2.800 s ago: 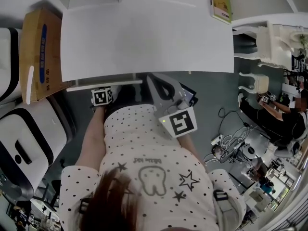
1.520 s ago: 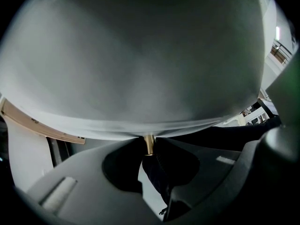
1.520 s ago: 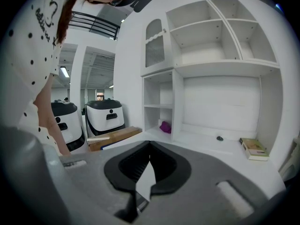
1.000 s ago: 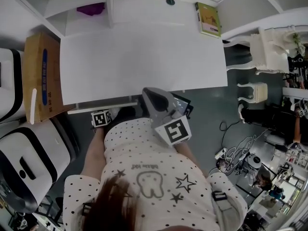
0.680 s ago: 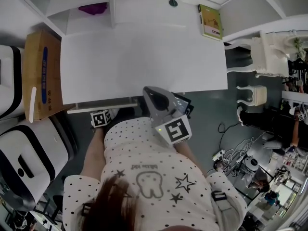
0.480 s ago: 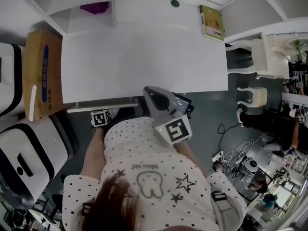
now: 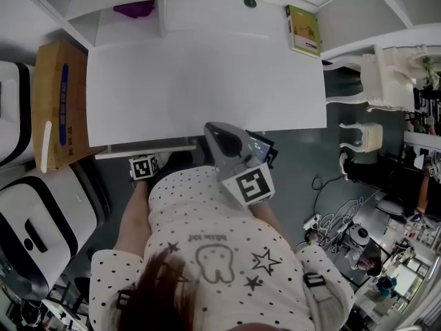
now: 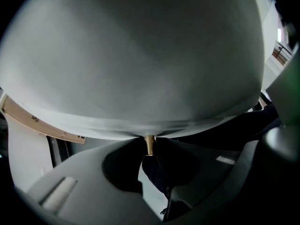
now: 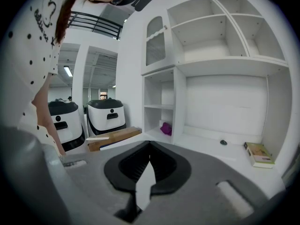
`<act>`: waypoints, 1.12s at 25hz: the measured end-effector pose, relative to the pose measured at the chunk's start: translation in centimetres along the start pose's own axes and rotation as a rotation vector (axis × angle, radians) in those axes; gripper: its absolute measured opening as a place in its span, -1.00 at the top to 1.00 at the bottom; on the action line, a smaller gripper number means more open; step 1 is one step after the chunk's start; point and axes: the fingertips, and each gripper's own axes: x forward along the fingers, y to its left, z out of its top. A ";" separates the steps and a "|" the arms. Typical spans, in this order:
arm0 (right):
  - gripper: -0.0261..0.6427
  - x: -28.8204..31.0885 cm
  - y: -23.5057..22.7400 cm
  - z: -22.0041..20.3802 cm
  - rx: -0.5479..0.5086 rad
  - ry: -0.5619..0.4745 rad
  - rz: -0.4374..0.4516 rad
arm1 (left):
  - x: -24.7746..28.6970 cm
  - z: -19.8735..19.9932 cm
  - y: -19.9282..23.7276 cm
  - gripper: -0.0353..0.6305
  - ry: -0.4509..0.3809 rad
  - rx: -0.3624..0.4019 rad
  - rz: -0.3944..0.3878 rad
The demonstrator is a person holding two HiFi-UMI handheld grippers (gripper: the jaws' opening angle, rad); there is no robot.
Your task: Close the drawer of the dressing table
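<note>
Cardboard box [image 7: 58, 102] beside dressing table [image 7: 207, 81], book [image 7: 303, 21] atop

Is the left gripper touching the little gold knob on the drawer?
Touching. The left gripper view shows the left gripper clamped on the gold knob of the white drawer, both jaws against its stem.

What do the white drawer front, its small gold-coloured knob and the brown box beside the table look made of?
The white drawer front: probably painted wood board; smooth satin face, bare tan edge at its left. The small gold-coloured knob: looks like brass-toned metal, shiny stem. The brown box: cardboard, matt tan, flat folded panels.
</note>
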 end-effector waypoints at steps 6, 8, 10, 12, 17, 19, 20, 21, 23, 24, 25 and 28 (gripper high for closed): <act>0.91 -0.3 -0.2 0.2 0.026 0.004 -0.006 | -0.3 0.1 -0.2 0.64 0.001 -0.004 0.001; 0.91 -0.4 -0.5 0.5 0.030 0.003 -0.012 | -0.2 0.6 -0.4 0.64 -0.006 -0.004 -0.001; 0.91 -0.5 -0.5 0.4 0.020 0.002 -0.015 | 0.0 1.0 -0.6 0.64 -0.014 -0.005 -0.003; 0.91 -0.4 -0.2 0.2 0.008 0.006 -0.014 | 0.1 1.2 -0.4 0.65 -0.021 -0.006 -0.003; 0.91 -0.4 0.4 -0.1 0.000 0.020 -0.011 | 0.2 1.6 -0.2 0.65 -0.030 -0.008 -0.006; 0.91 -0.4 0.7 -0.1 0.000 0.024 -0.013 | 0.2 1.8 -0.2 0.65 -0.031 -0.008 -0.008; 0.91 -0.4 0.8 -0.1 -0.001 0.026 -0.013 | 0.2 1.9 -0.1 0.65 -0.032 -0.008 -0.010; 0.91 -0.4 0.9 -0.1 -0.002 0.027 -0.015 | 0.2 2.0 -0.1 0.65 -0.032 -0.008 -0.013; 0.91 -0.4 1.0 -0.2 0.000 0.029 -0.020 | 0.3 2.2 -0.1 0.65 -0.035 -0.005 -0.018; 0.91 -0.4 1.1 -0.2 0.002 0.031 -0.023 | 0.3 2.3 -0.1 0.65 -0.036 -0.003 -0.019; 0.91 -0.4 1.1 -0.2 0.002 0.032 -0.026 | 0.3 2.3 -0.1 0.65 -0.038 -0.002 -0.021; 0.91 -0.3 1.3 -0.3 0.001 0.031 -0.032 | 0.5 2.5 0.0 0.64 -0.042 0.000 -0.028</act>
